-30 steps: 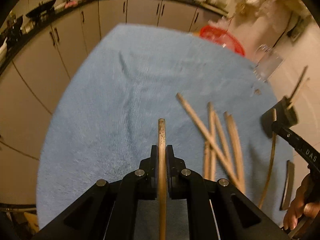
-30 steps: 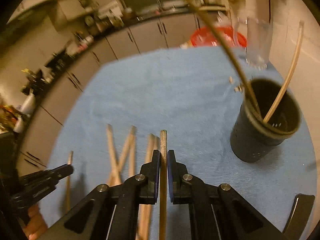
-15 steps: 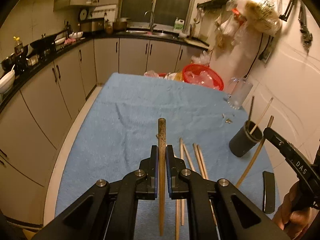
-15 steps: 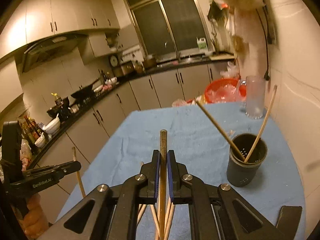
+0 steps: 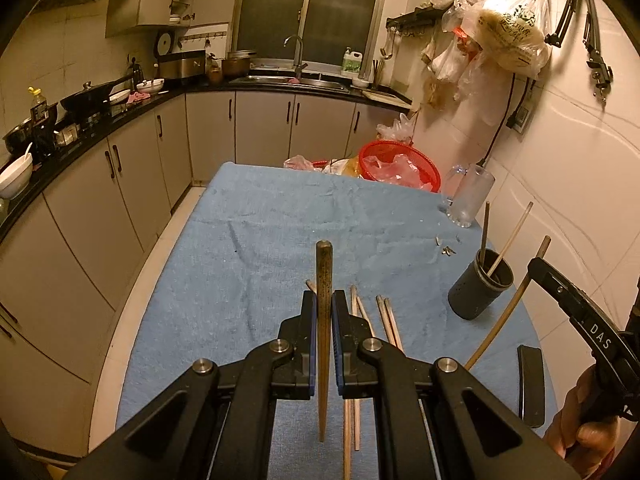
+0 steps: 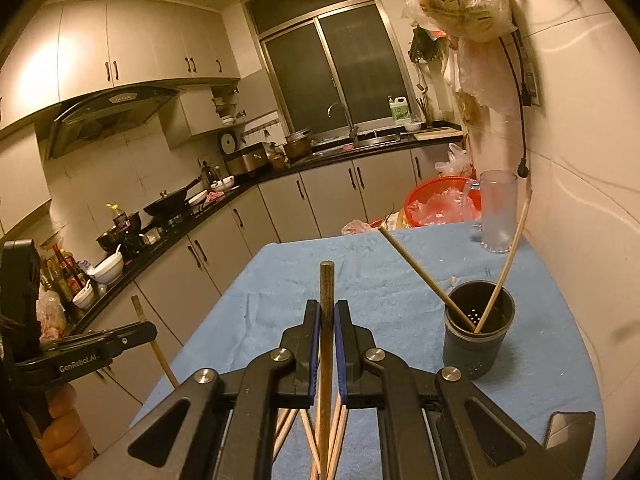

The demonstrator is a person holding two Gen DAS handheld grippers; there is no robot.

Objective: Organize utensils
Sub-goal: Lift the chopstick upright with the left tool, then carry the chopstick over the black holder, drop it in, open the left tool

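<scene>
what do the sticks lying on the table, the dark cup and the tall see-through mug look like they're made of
Pale slender chopsticks on the blue cloth: likely bamboo or wood, matte tan.
Dark round holder cup: probably matte plastic, though coated metal is possible; drain holes dot its floor.
Tall clear handled mug: glass or clear plastic, slightly frosted.

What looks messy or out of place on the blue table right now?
Loose chopsticks lie scattered and crossed on the blue towel instead of standing in the dark holder. Small bits of debris sit near the glass mug.
</scene>
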